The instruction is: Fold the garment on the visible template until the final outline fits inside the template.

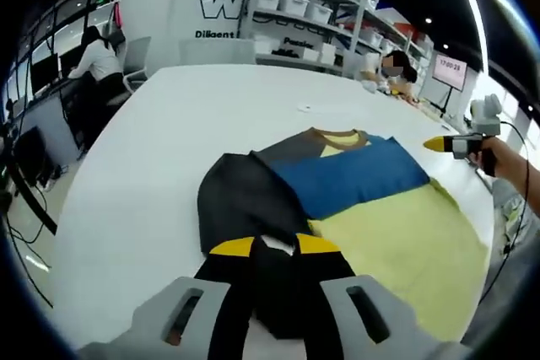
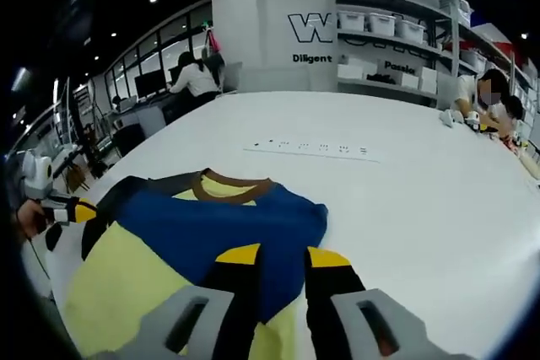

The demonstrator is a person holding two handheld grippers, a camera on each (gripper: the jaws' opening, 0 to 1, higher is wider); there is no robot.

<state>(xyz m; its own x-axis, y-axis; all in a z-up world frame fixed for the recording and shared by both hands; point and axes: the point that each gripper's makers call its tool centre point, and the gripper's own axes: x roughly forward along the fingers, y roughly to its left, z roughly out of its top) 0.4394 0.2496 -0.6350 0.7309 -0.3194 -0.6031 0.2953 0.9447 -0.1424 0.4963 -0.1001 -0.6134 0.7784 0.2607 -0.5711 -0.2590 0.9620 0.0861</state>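
A T-shirt lies flat on the white table, with a blue chest, a yellow lower part, a brown collar and dark grey sleeves. My left gripper stands open low over the tip of the dark sleeve, and dark cloth shows in the gap between its jaws. My right gripper is open above the blue sleeve of the T-shirt. In the left gripper view, the right gripper hovers just off the shirt's right edge. The left gripper meets the dark sleeve.
Bare table stretches far beyond the shirt, with a row of small marks on it. Shelves with white bins line the back wall. One person sits at a desk, another at the table's far end.
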